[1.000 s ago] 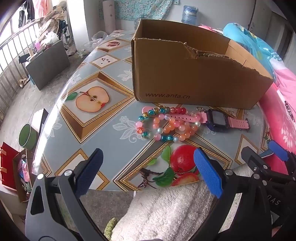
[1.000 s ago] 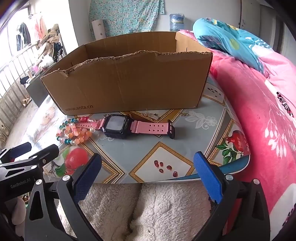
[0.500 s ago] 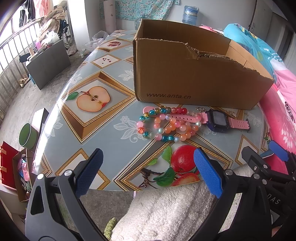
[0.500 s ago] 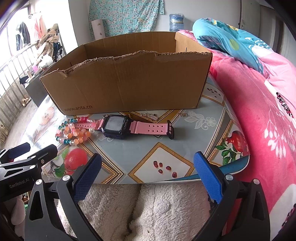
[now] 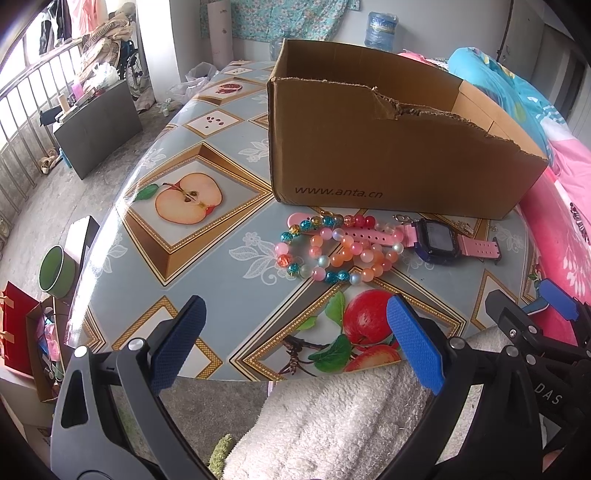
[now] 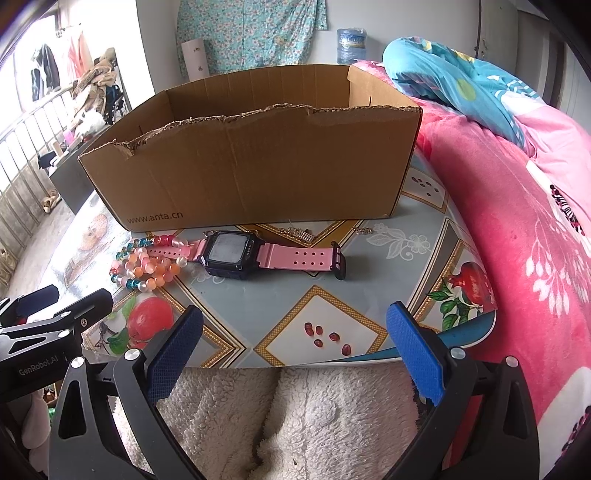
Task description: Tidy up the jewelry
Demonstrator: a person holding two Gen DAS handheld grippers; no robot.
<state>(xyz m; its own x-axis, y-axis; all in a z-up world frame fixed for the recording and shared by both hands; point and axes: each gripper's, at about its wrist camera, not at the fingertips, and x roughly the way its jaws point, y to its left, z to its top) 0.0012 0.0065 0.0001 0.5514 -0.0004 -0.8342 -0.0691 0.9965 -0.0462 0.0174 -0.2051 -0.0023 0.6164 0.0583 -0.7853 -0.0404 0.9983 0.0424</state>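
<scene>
Since both the left gripper [image 5: 295, 343] and right gripper [image 6: 294, 341] hang spread and empty, nothing looks sorted yet. Ahead of them, the bead bracelets [image 5: 332, 249] and pink watch [image 6: 251, 254] lie before the cardboard box [image 6: 258, 177]; one must reach forward and pinch.

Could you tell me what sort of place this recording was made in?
Most likely a lived-in bedroom at home: pink bedding lies beside a table with a fruit-print cover, a floral curtain hangs on the wall, and clothes hang by the railing.
</scene>
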